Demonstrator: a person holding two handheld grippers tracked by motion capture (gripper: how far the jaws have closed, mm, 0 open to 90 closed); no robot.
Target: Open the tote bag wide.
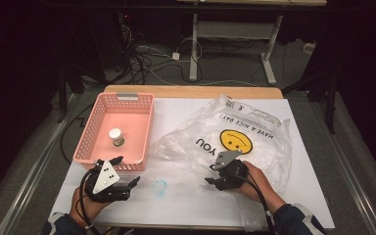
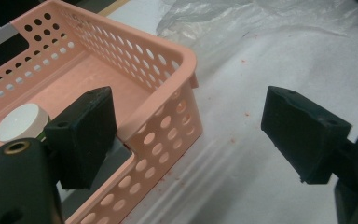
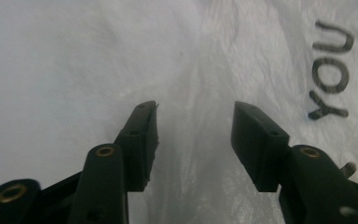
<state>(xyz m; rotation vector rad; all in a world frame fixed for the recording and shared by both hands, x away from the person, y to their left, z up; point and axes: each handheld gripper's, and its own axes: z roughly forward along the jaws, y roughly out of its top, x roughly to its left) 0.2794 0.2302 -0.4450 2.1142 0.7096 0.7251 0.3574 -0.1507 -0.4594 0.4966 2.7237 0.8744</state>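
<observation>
While the left gripper (image 1: 126, 170) is hovering with jaws spread wide — one over the basket's (image 1: 89, 128) near corner, nothing held — a jar (image 1: 116, 136) is standing inside that basket. Farther right, the right gripper (image 1: 214, 171) is resting over the bag's (image 1: 254, 144) edge, jaws partly apart, gripping nothing.

Left gripper (image 2: 186, 140) with black jaws standing wide apart, one jaw over the near corner of a pink perforated basket (image 2: 168, 70), white-lidded jar (image 2: 21, 122) inside just behind that jaw, other jaw above white table cover (image 2: 242, 154), crumpled clear plastic bag (image 2: 242, 21) beyond
</observation>
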